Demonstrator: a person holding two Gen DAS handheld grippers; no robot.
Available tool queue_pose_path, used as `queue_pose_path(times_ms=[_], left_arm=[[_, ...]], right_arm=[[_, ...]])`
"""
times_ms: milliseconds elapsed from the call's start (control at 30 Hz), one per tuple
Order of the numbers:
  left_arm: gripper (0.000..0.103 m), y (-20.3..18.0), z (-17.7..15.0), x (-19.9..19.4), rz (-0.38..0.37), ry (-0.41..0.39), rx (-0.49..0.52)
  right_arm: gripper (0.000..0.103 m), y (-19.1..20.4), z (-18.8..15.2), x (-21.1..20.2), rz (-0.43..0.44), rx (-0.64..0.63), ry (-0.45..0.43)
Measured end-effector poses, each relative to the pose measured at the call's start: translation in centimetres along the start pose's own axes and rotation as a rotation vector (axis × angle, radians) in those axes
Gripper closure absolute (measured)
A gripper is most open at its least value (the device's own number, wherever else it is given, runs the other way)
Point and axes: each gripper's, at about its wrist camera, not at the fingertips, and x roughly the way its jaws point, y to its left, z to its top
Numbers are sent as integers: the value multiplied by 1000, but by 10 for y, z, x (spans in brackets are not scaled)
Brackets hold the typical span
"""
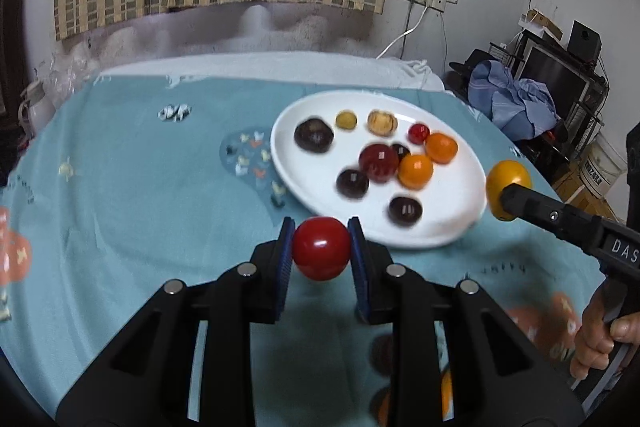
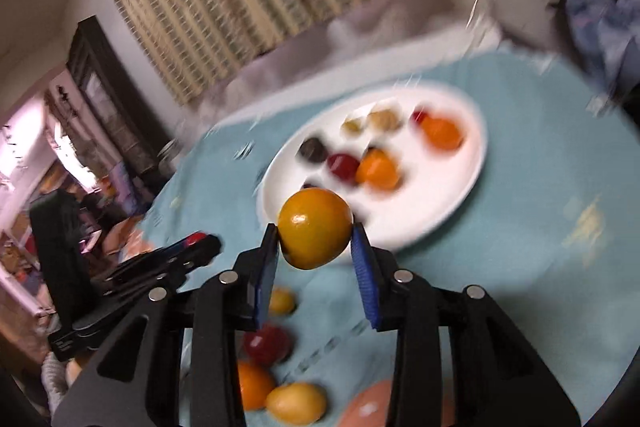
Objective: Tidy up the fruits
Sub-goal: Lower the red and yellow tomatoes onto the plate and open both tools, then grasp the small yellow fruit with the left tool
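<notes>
Black hand-held gripper [image 1: 321,253] frames, blue ribbed pads [image 1: 285,269], silver round screws; bare-skinned hand [image 1: 600,341].

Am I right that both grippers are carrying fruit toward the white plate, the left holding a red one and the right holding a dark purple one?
Not quite. The right gripper holds a yellow-orange fruit, not a dark purple one; the right wrist view shows it between the blue pads. The rest stands: the left gripper holds a red fruit, and both are near the white plate.
</notes>
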Motion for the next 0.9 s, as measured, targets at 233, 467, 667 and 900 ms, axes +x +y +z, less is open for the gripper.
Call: queue_pose_path(times_ms=[233, 467, 667, 900], left_arm=[[75, -18, 36, 45, -8, 8, -2], [43, -24, 25, 60, -5, 24, 13], [37, -2, 3, 21, 19, 11, -41], [37, -10, -48, -7, 10, 70, 13]], right_arm=[[65, -26, 13, 37, -87, 48, 0], [33, -35, 26, 28, -83, 94, -43], [29, -15, 16, -15, 15, 98, -64], [19, -19, -31, -36, 46, 168, -30]])
